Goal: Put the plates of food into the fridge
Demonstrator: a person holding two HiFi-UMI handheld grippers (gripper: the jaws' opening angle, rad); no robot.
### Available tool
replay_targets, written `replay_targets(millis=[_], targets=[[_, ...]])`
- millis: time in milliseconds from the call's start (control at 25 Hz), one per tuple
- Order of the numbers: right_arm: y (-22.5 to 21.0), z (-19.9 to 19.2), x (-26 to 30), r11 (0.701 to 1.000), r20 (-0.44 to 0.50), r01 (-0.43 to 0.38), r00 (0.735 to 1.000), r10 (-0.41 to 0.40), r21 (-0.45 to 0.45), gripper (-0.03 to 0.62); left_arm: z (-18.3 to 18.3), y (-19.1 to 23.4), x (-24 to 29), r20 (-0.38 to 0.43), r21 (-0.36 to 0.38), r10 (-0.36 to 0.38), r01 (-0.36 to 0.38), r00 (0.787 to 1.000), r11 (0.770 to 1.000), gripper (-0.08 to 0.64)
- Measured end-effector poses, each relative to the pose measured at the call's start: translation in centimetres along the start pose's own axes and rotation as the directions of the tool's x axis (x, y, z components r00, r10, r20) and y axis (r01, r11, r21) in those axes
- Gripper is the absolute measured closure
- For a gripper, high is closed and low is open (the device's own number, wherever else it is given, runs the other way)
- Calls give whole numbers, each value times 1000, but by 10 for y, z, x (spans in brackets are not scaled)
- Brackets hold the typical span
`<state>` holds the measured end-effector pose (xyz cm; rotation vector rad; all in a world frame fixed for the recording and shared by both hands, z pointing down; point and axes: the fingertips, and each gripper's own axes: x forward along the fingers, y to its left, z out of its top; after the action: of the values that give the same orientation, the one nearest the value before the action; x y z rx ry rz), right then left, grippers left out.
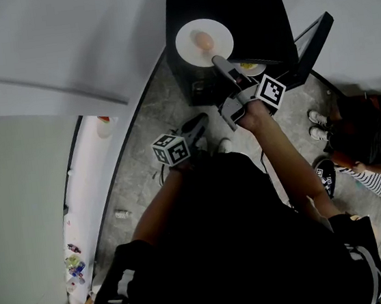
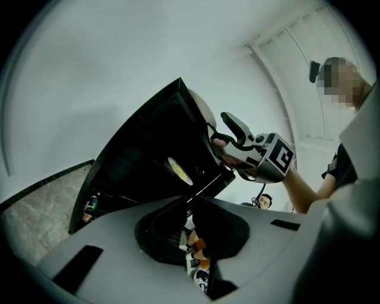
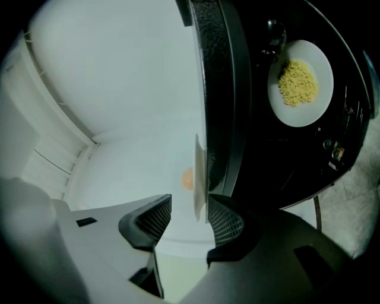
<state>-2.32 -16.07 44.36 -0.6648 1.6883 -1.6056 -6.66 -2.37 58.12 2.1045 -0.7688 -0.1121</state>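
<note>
Smooth glossy plate (image 1: 188,45), matt black fridge (image 1: 227,2)

Observed: the right arm (image 1: 285,151) reached forward at full stretch, and the right gripper (image 3: 189,215) was held about level with its jaws wide apart. The left arm (image 1: 158,210) stayed bent near the torso. The left gripper (image 2: 191,205) pointed slightly downward, jaws closed together.

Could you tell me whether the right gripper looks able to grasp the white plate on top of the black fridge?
Probably yes: the right gripper has its fingers open, with the rim of the round white plate between them on the small black fridge, and nothing seems to be in the way.
</note>
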Motion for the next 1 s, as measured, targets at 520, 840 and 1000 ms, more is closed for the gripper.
replay_targets(millis=[520,840,1000], targets=[[-17,-2,5,999,-27,49,998,-48,24,541,2,6,-2,8,-3,10,-10,1000,1000,537],[-17,-5,2,998,-43,55,998,-54,28,545,1,7,1,3,-5,6,-6,1000,1000,537],[-18,-7,-1,998,-52,59,997,-57,25,546,0,8,4,-2,-5,-1,1,1000,1000,537]])
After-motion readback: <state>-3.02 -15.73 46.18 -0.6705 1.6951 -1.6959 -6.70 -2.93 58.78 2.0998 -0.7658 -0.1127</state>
